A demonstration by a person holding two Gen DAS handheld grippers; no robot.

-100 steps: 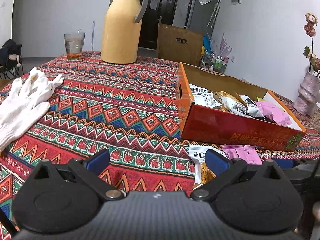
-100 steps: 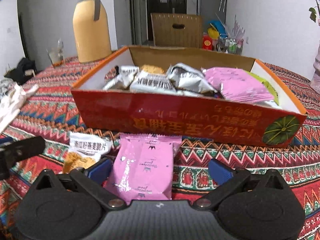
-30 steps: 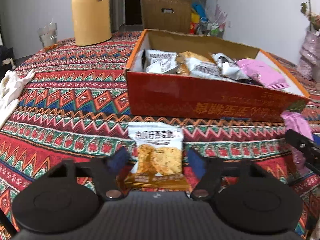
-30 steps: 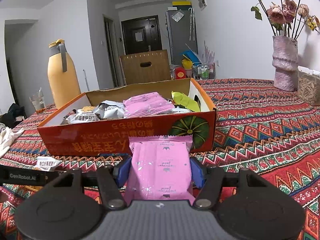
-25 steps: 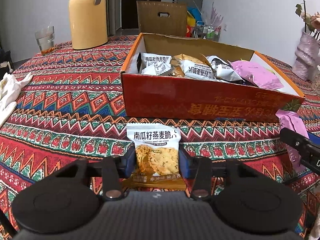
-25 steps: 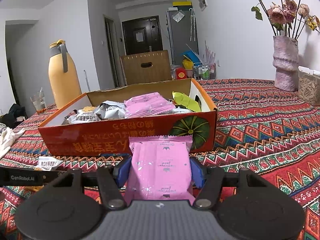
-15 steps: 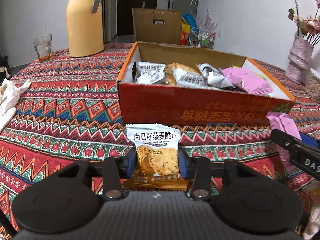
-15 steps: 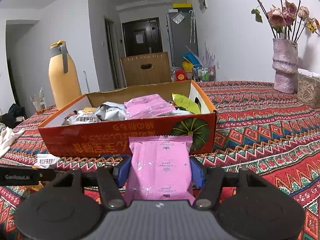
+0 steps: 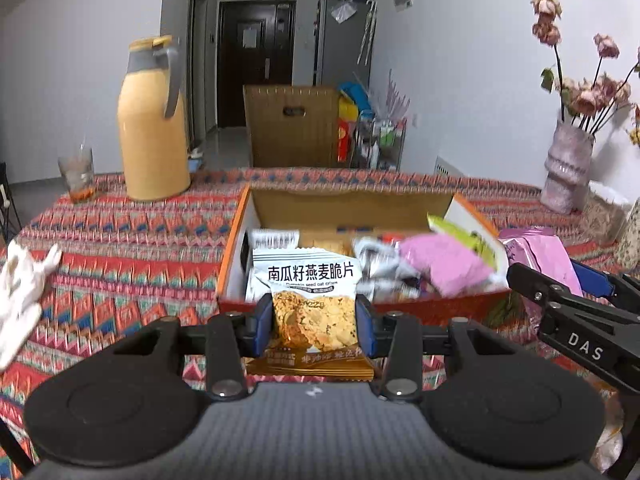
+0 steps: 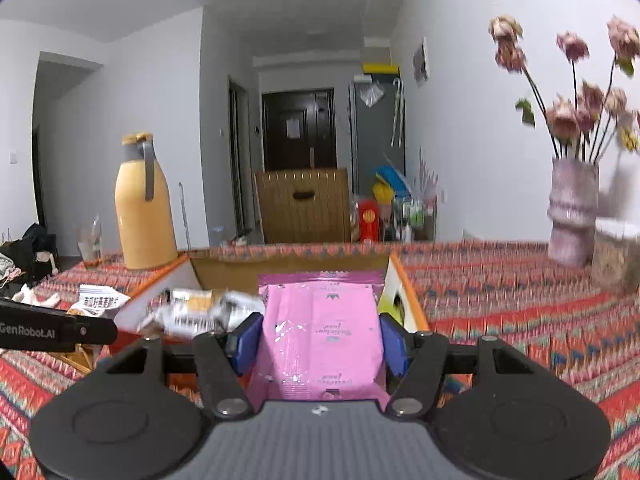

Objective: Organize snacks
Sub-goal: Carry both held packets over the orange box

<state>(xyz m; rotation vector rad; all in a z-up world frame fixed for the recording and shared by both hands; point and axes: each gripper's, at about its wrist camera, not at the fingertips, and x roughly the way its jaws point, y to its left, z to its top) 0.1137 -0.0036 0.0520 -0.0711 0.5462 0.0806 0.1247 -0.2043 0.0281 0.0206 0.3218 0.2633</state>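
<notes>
Left tool (image 9: pixel 314 330) pinched on oat crisp packet (image 9: pixel 312 304); right tool (image 10: pixel 320 344) pinched on pink packet (image 10: pixel 320 336). Both packets held raised before snack box (image 9: pixel 360 304) (already well filled). Release into box judged left.

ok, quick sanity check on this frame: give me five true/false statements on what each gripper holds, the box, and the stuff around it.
1. The left gripper is shut on a white-and-orange oat crisp packet. True.
2. The right gripper is open and holds nothing. False: it is shut on a pink foil snack packet.
3. The red cardboard box already holds several snack packets. True.
4. The yellow thermos jug stands inside the box. False: it stands on the patterned tablecloth, beyond the box's left corner.
5. The vase of dried flowers lies tipped over. False: it stands upright.
</notes>
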